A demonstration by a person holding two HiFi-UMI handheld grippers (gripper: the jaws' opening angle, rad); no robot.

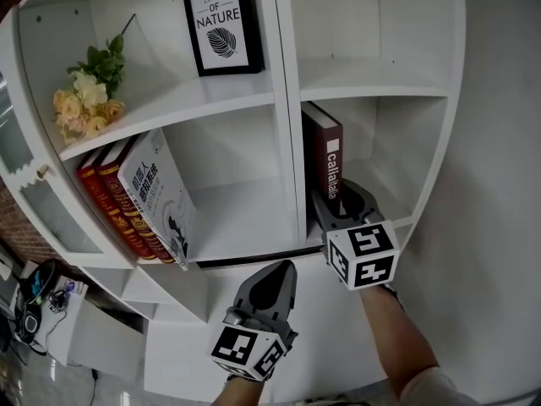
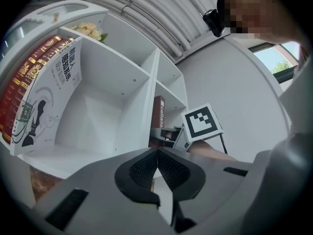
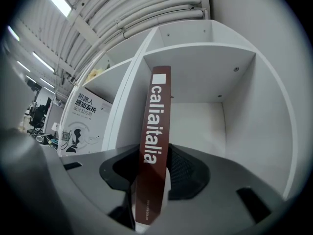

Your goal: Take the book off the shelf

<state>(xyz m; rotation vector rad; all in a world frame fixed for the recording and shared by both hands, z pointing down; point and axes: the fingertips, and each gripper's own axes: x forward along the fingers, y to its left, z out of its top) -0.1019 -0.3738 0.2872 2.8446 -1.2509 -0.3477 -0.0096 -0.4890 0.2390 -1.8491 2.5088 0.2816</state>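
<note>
Against the divider [image 1: 287,142] in the shelf's [image 1: 245,218] right compartment, the book [image 3: 155,126] stood upright, clamped by the right gripper [image 1: 340,208].
Jaws pinched its spine low, likely to draw it straight out; the left gripper [image 1: 281,267] waited below the shelf edge, closed and empty.

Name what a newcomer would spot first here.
The dark red book stands alone in the right compartment of the shelf, with the right gripper closed on its lower end. In the left compartment are leaning books, with yellow flowers and a framed print one level up. The left gripper hangs shut and empty, left of the right one.
</note>
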